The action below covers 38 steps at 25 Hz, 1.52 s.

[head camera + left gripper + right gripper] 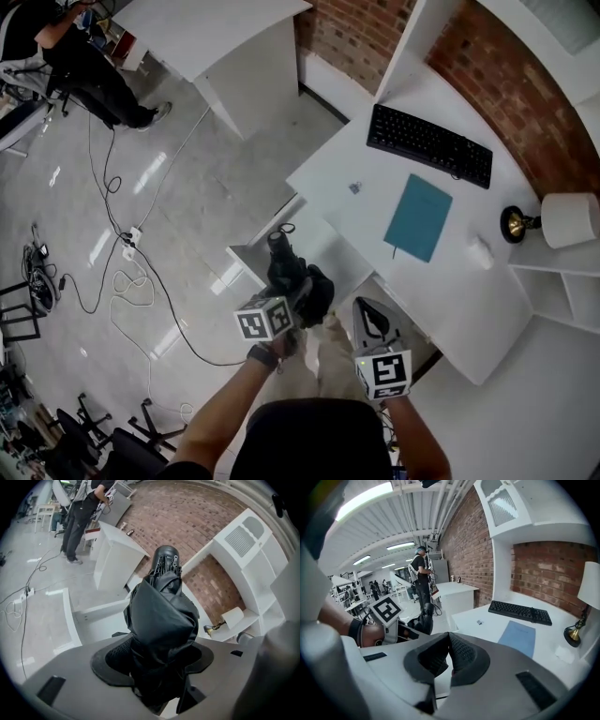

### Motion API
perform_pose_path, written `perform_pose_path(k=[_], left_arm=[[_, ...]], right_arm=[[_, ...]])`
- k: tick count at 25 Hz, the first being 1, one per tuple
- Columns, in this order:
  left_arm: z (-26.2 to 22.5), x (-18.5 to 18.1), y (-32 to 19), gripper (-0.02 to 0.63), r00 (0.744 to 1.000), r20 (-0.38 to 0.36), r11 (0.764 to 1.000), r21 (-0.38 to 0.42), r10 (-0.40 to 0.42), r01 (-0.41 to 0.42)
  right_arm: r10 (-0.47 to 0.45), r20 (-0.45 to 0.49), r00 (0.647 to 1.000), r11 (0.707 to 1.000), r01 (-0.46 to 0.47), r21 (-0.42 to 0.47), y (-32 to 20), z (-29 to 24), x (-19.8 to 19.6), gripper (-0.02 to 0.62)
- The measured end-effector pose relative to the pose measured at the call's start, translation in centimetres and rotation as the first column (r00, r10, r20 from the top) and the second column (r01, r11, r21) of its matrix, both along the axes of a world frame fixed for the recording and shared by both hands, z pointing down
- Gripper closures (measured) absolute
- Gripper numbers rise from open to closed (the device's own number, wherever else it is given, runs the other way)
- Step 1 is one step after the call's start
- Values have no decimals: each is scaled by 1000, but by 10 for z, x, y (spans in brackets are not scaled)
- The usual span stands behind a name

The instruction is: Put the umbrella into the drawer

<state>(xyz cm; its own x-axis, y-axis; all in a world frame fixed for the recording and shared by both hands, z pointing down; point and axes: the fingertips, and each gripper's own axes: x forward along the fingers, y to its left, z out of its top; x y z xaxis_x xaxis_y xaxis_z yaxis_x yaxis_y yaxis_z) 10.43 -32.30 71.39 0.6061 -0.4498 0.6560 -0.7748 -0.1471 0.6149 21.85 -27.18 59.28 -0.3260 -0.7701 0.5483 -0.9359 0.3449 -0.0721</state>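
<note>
A black folded umbrella is clamped in my left gripper, whose marker cube faces the head camera. In the left gripper view the umbrella fills the space between the jaws, and its ribbed end points up and away. It hangs above the open white drawer that is pulled out from under the desk; the drawer's wall shows below the umbrella. My right gripper is just to the right, shut with nothing in it. From there I see the umbrella to its left.
The white desk carries a black keyboard, a teal notebook and a lamp. Cables lie on the glossy floor at left. A person stands at far left beside another white desk.
</note>
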Motion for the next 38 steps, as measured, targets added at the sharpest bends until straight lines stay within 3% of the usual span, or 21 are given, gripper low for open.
perform_pose_path(k=[8,13,18,23,27,38], left_arm=[[66,19,-28,328,988,-1,977,-148,-154,152],[118,26,-37,327,974,2,931,-293,-228,218],[160,39,-35,327,971,4,889,-401,-241,222],[190,42,-44,327,983,58,898,-400,-175,184],[198,46,-57,323,986,52,908,-385,-157,165],[221,45,-57,319,982,11,871,-461,-186,170]], right_arm=[[-51,11,999,996,52,-75,9,39,2,595],[-14,30,999,996,16,-84,3,44,-1,594],[-20,35,999,995,23,-96,4,49,-5,595],[-1,39,999,992,6,-126,10,59,-1,595],[26,47,999,988,-18,-152,14,65,9,595],[46,76,996,989,-34,-144,7,59,9,595]])
